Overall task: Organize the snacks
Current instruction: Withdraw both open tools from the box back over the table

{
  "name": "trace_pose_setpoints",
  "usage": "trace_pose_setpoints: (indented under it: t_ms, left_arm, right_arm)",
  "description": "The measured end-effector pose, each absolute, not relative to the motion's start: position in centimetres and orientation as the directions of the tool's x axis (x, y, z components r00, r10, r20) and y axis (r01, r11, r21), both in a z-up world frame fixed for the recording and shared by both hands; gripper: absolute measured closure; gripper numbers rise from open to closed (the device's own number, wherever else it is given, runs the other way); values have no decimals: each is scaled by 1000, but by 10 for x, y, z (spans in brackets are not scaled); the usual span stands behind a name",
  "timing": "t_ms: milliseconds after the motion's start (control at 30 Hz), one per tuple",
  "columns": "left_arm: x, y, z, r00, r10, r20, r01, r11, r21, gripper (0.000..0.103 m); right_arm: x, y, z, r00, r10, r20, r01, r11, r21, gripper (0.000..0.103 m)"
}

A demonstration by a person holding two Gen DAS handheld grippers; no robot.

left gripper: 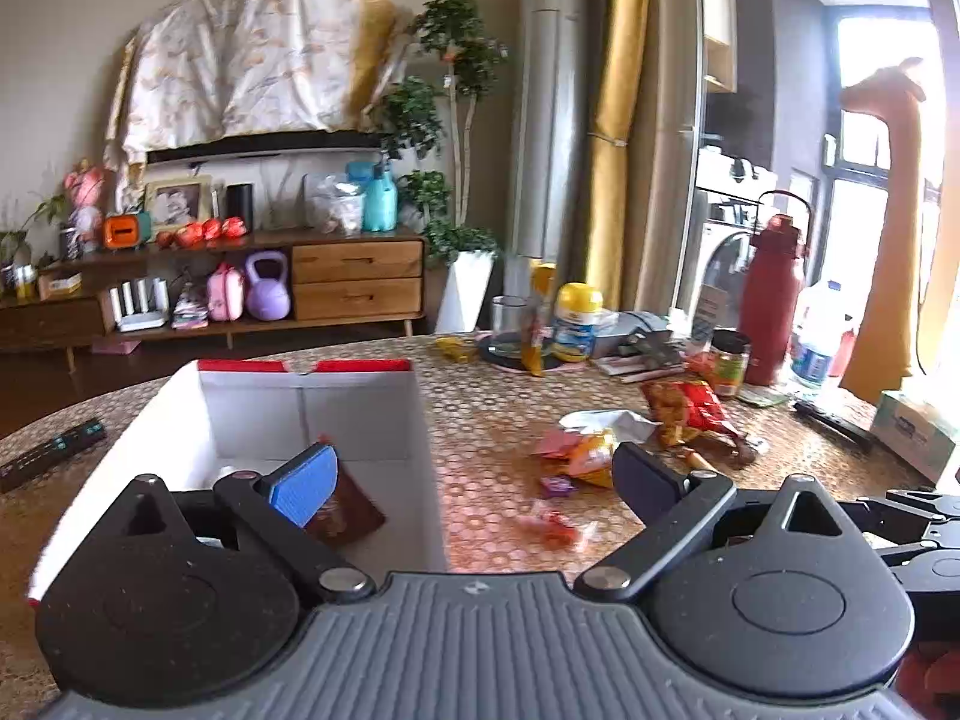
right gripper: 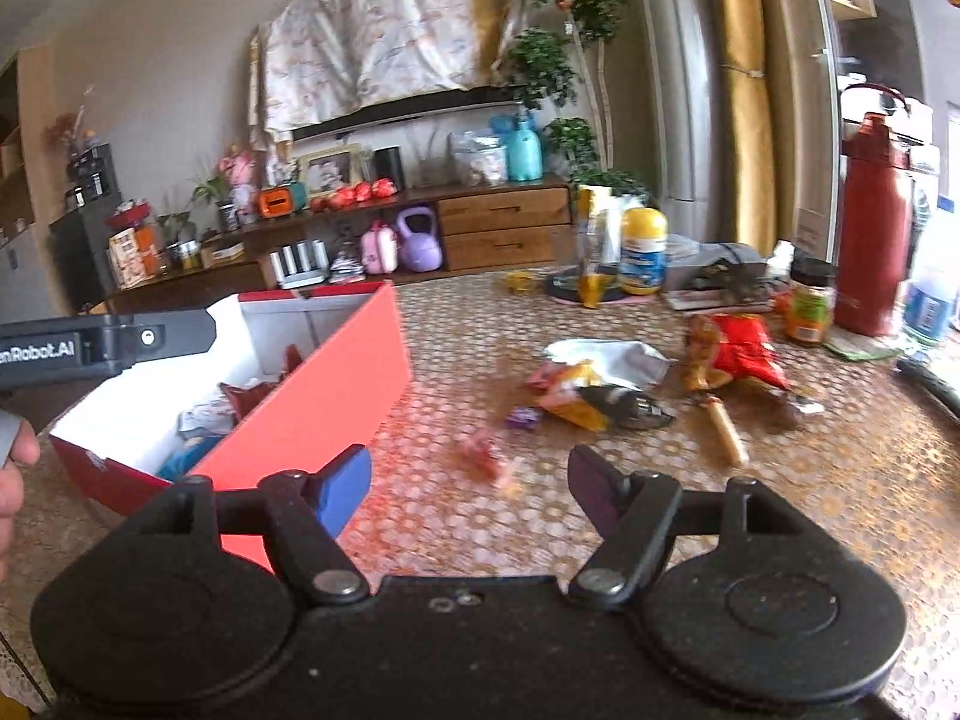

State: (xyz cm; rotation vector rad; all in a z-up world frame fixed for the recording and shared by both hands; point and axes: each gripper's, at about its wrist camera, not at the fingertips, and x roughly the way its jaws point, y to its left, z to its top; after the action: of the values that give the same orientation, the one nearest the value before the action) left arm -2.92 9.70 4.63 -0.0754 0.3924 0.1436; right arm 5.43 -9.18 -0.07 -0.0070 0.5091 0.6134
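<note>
- Patterned table [right gripper: 600,540] carries a red box [right gripper: 336,384], white inside.
- Loose snacks [right gripper: 591,387] lie on it, right of the box.
- Left gripper [left gripper: 474,480]: fingers wide, empty, straddling the box's right wall.
- Right gripper [right gripper: 468,480]: fingers wide, empty, near a red candy [right gripper: 480,456] beside the box.

black claws [left gripper: 474,483], blue pads [left gripper: 303,483].

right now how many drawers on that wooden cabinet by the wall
2, both in the wooden cabinet's right end: an upper drawer and a lower drawer directly beneath. Others could be hidden off-frame left.
</note>
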Motion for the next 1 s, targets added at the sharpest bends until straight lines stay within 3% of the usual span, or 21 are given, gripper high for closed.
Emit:
trace_pose_setpoints:
  t_ms: [533, 1000]
  left_arm:
    - [-2, 43, 25, 905, 42, -424, -68, 997, -47, 4]
    - [39, 26, -11, 870, 71, -489, -100, 994, -33, 4]
  right_arm:
    - [64, -147, -18, 768, 434, -471, -418, 897, 145, 23]
    - [78, -182, -37, 798, 338, -499, -308, 940, 144, 20]
